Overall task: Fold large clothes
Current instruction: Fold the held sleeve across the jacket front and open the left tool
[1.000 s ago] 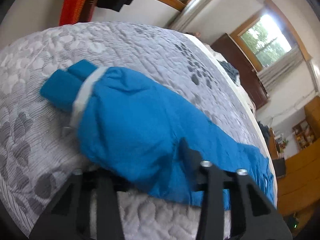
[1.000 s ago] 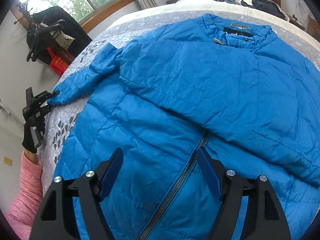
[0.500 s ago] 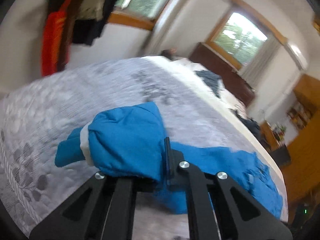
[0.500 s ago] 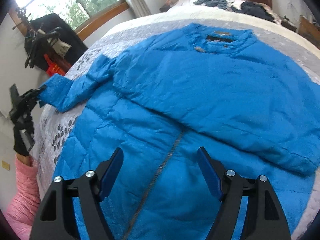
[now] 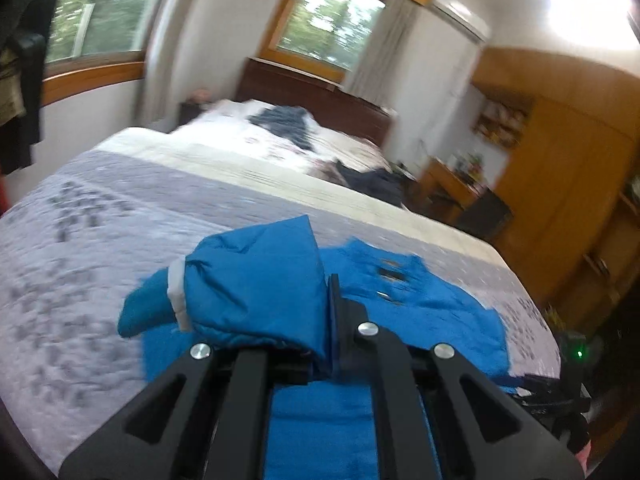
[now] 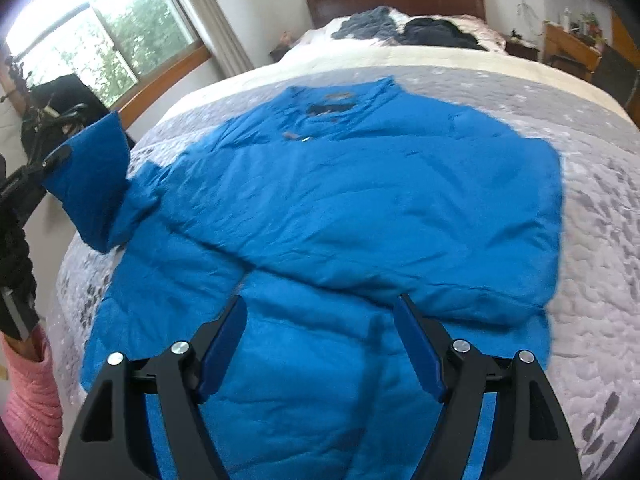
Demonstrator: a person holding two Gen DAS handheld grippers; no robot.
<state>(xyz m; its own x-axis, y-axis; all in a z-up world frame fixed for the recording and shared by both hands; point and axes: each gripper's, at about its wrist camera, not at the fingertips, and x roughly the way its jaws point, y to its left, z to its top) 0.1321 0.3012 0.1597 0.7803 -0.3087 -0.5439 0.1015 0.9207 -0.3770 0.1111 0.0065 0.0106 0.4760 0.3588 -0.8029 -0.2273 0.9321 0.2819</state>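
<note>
Clearly the risk sits with the left tongs (image 5: 320,344), which are clenched on the end of the jacket's sleeve (image 5: 256,292), lifted clear of the bed (image 5: 100,216) beside the left edge of the blue jacket (image 6: 360,208). The jacket itself lies front up, spread across the grey quilt (image 6: 592,240), its other sleeve already laid across the chest. Puffy, slick fabric like this probably slides easily, so the sleeve could slip out of the grip partway over the body, or drag the shoulder and side panel with it and wrinkle the part that lies flat. A sleeve dropped at a slant would leave a lumpy, crooked fold.

The right tongs (image 6: 320,344) hang released above the lower front, holding nothing, so nothing pins the body down against such a pull.

Much is hard to read. The left wrist view is smeared by motion, and the bunched sleeve hides the left finger almost wholly. The hem runs out of view beneath the right tongs. The collar label and zip pull are too blurred to make out.
</note>
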